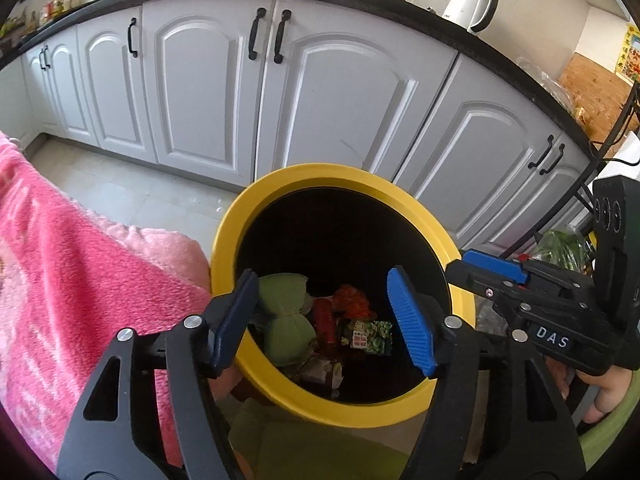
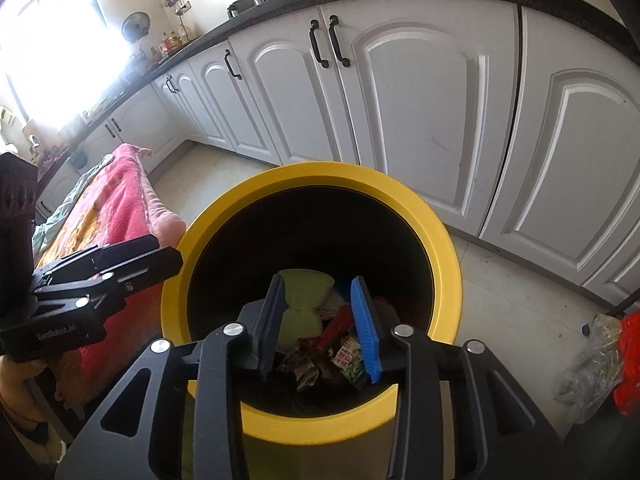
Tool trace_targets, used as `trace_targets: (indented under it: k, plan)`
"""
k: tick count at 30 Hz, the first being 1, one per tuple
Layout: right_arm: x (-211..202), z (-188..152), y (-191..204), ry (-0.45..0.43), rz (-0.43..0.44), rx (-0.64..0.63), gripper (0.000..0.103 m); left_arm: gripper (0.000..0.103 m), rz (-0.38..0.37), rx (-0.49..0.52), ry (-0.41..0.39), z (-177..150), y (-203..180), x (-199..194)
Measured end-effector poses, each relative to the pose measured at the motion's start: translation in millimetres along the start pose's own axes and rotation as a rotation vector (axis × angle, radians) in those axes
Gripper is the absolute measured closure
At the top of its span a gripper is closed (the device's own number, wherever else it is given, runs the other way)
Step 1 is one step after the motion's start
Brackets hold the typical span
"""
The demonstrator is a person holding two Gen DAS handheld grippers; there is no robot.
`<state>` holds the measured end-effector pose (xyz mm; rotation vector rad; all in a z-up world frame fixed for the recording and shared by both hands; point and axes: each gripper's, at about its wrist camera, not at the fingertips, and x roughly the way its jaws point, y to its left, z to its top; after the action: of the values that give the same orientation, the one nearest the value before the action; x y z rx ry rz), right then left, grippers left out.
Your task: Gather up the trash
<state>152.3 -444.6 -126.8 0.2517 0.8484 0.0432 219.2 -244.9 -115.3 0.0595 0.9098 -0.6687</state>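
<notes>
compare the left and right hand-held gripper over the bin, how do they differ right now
The left hand-held gripper has its fingers spread wide, spanning much of the yellow trash bin opening; the right hand-held gripper has its fingers much closer together, though a gap remains. The left one sits toward the pink blanket side, the right one toward the bin's other side. Both hold nothing and point down at the trash inside.

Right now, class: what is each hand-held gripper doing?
Left hand-held gripper: open, empty, above the yellow bin.
Right hand-held gripper: open, empty.
</notes>
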Motion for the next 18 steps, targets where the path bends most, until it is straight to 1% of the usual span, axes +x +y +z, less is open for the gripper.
trace_targets:
  k: [2, 3, 4, 5, 7, 9, 10, 13, 14, 15, 17, 18]
  plan:
    - [-6.2, -2.0, 2.4, -0.006, -0.001, 0.000, 0.063, 0.035, 0.004, -0.006, -0.007, 0.5, 2.1, -5.7]
    - [-8.3, -1.6, 3.7, -0.009, -0.003, -0.002, 0.060, 0.030, 0.009, -0.009, -0.011, 0.7, 3.6, -9.4]
    - [-11.1, -2.1, 5.6, -0.013, -0.007, -0.006, 0.057, 0.028, 0.011, -0.012, -0.015, 0.5, 4.9, -13.0]
    - [-14.6, -2.8, 8.0, -0.019, -0.011, -0.010, 0.052, 0.027, 0.012, -0.014, -0.018, 0.3, 5.9, -15.6]
    - [-20.8, -3.8, 14.3, -0.027, -0.017, -0.023, 0.049, 0.020, 0.018, -0.020, -0.025, -0.2, 9.2, -23.6]
    - [-26.6, -4.8, 18.7, -0.037, -0.028, -0.031, 0.039, 0.014, 0.025, -0.025, -0.032, -2.0, 12.9, -31.5]
    - [-29.8, -5.9, 21.5, -0.042, -0.032, -0.036, 0.038, 0.012, 0.028, -0.027, -0.033, -3.1, 14.6, -35.7]
    - [-35.0, -7.5, 29.9, -0.044, -0.036, -0.053, 0.036, 0.011, 0.040, -0.031, -0.038, -6.3, 18.4, -45.7]
    - [-38.0, -9.3, 32.7, -0.048, -0.043, -0.058, 0.028, 0.011, 0.043, -0.032, -0.038, -7.4, 19.4, -47.8]
    - [-40.8, -10.7, 34.8, -0.052, -0.047, -0.060, 0.024, 0.011, 0.047, -0.035, -0.037, -8.5, 21.2, -51.6]
    - [-44.8, -13.4, 39.8, -0.053, -0.052, -0.067, 0.022, 0.011, 0.053, -0.041, -0.042, -11.1, 24.1, -59.3]
    - [-46.9, -14.6, 41.9, -0.053, -0.054, -0.070, 0.019, 0.011, 0.056, -0.042, -0.046, -11.6, 25.2, -62.1]
